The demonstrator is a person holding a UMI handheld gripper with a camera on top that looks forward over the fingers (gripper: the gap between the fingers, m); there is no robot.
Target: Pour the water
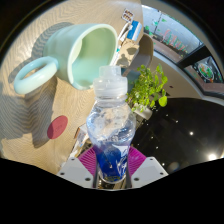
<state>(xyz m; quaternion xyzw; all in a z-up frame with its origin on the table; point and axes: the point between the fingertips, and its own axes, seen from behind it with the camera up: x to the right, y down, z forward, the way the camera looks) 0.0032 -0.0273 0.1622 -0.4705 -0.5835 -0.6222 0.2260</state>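
Gripper view: one clear plastic water bottle [111, 125] stands upright between the two fingers, long axis vertical, white cap [111, 74] pointing up and away from the gripper [112, 163]. Both magenta pads [91, 159] press against the bottle's lower body, one at either side, so the fingers are pinched onto it. Blue label or tint shows at the bottle's base, between the pads.

Behind the bottle, on a light wooden table [30, 125]: one mint-green bucket-like container [85, 50], tilted with its open mouth facing the gripper; one pale green ring-shaped object [35, 73] just beside it, flat on the table. One small pink-red spot [57, 127] lies on the tabletop nearer the fingers; cannot tell what it is. One small leafy green plant [150, 88] sits just beside the bottle's upper half, pot mostly hidden. Beyond the plant, a dark glossy surface [185, 125] with bright reflections. Cannot tell whether the bottle rests on anything.
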